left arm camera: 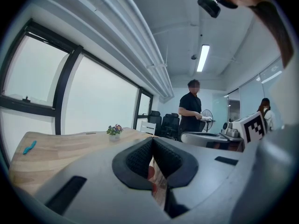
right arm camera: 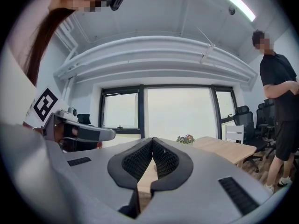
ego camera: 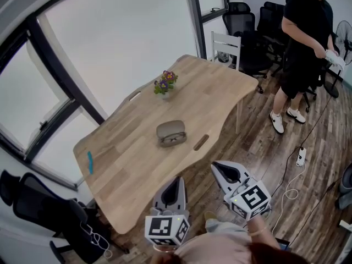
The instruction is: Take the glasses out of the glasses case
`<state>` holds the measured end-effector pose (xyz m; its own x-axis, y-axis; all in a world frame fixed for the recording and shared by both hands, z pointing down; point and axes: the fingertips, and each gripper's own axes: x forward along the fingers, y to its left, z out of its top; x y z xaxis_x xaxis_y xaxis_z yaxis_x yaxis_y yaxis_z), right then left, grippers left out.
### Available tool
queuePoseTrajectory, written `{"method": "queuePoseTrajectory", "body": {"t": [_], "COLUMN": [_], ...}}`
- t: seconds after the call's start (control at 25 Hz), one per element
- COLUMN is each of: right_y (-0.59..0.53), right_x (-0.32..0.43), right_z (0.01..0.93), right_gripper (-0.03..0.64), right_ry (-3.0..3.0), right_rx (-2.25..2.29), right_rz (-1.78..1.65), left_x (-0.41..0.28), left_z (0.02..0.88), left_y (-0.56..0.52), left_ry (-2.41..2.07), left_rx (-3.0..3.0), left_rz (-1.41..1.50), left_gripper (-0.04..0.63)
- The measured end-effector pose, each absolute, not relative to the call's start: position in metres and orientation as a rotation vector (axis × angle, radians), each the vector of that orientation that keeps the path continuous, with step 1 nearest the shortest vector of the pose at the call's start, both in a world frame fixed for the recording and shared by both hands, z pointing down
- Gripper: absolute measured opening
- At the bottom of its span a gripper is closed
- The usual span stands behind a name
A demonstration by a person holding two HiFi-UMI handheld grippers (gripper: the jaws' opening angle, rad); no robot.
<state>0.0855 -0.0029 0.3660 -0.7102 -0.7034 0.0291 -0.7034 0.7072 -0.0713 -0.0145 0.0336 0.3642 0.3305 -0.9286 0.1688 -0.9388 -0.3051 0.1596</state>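
Observation:
A grey-brown glasses case [ego camera: 171, 132] lies open in the middle of the wooden table [ego camera: 132, 164], with the glasses resting in it. My left gripper [ego camera: 175, 183] is shut and empty, held off the table's near edge, short of the case. My right gripper [ego camera: 219, 169] is shut too, over the floor to the right of the table edge. In the left gripper view the jaw tips [left arm camera: 152, 141] meet with nothing between them. The right gripper view shows the same: the closed tips [right arm camera: 152, 141] hold nothing. The case is hidden in both gripper views.
A small pot of flowers [ego camera: 165, 84] stands behind the case. A blue pen-like object [ego camera: 90, 162] lies at the table's left end. A person in black [ego camera: 303, 43] stands at the far right near office chairs [ego camera: 245, 23]. Cables [ego camera: 294, 175] run over the wood floor.

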Motion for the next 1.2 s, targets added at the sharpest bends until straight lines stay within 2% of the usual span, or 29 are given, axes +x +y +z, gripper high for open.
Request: {"method": "queuePoseTrajectory", "body": {"t": [1.2], "right_y": [-0.068], "right_x": [0.081], "right_z": [0.382], "right_gripper": [0.002], "right_ry": [2.931], "right_rx": [-1.058], "right_rz": [-0.182], "left_x": [-0.013], "left_z": [0.381], "left_y": [-0.018], "left_ry": [-1.775], "left_rx": [2.261], "left_rz": [0.104], "left_gripper": [0.002]}}
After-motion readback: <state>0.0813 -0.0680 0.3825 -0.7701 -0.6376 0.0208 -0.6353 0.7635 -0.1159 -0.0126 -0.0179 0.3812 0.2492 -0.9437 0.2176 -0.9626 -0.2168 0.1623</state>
